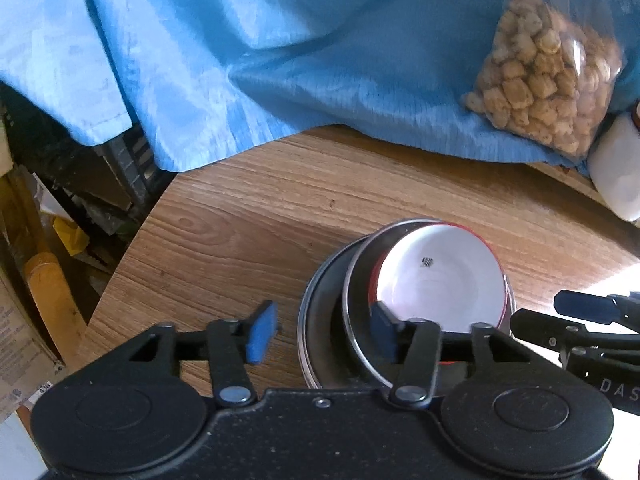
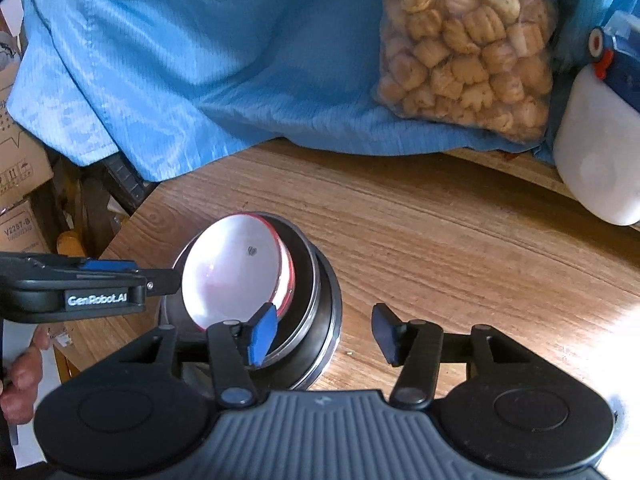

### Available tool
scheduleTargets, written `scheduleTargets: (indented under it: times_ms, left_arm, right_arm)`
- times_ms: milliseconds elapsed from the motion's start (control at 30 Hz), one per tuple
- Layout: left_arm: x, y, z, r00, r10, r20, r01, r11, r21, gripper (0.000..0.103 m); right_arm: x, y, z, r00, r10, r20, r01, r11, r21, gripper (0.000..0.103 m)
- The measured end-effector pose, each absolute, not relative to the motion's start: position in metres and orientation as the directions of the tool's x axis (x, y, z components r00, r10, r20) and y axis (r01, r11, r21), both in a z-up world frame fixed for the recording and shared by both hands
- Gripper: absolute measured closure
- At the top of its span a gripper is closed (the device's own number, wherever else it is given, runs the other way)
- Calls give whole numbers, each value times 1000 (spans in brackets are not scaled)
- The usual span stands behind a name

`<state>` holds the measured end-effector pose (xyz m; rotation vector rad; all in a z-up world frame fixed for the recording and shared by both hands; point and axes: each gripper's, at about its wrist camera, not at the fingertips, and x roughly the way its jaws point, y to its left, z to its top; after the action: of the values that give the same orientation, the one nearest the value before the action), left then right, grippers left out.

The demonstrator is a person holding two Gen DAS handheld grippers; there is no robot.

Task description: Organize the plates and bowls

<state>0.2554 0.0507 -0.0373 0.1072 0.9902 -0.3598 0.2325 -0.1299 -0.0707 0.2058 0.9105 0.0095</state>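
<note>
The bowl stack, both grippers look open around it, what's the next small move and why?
Probably draw both grippers back from the stack. The white bowl already sits nested in the steel bowl on the plate, and the left gripper and right gripper are open, holding nothing.

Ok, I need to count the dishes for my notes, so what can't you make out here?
- How many pieces are nested under the white bowl: only their rims show, both views.
- Near side of the stack: each camera's own claw covers it.
- White container: cut by the right edge.
- Bowl's small dark mark: too small to read.
</note>
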Motion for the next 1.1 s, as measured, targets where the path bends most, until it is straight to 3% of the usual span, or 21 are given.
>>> scheduleTargets:
  times_ms: [100, 300, 333, 467, 633, 1100]
  left_arm:
    - [253, 52, -34, 510, -252, -823, 342, 937, -76, 35]
    - [247, 53, -26, 557, -250, -792, 338, 939, -59, 27]
    - [246, 54, -25, 564, -249, -788, 332, 941, -59, 20]
    - [244, 59, -21, 580, -245, -777, 315, 947, -64, 13]
    - [242, 65, -19, 598, -242, -764, 294, 953, -72, 4]
    - [227, 83, -13, 646, -300, -702, 288, 947, -139, 1]
  right_arm:
    - [232, -130, -68, 627, 90, -774, 83, 980, 180, 42]
    - [226, -130, -62, 656, 68, -752, 90, 982, 167, 26]
    - [225, -130, -61, 662, 64, -747, 93, 982, 166, 22]
    - [221, -132, -58, 675, 55, -735, 105, 980, 170, 18]
    - [216, -133, -56, 701, 33, -713, 120, 979, 163, 1]
    - [210, -124, -55, 724, -11, -689, 143, 980, 135, 0]
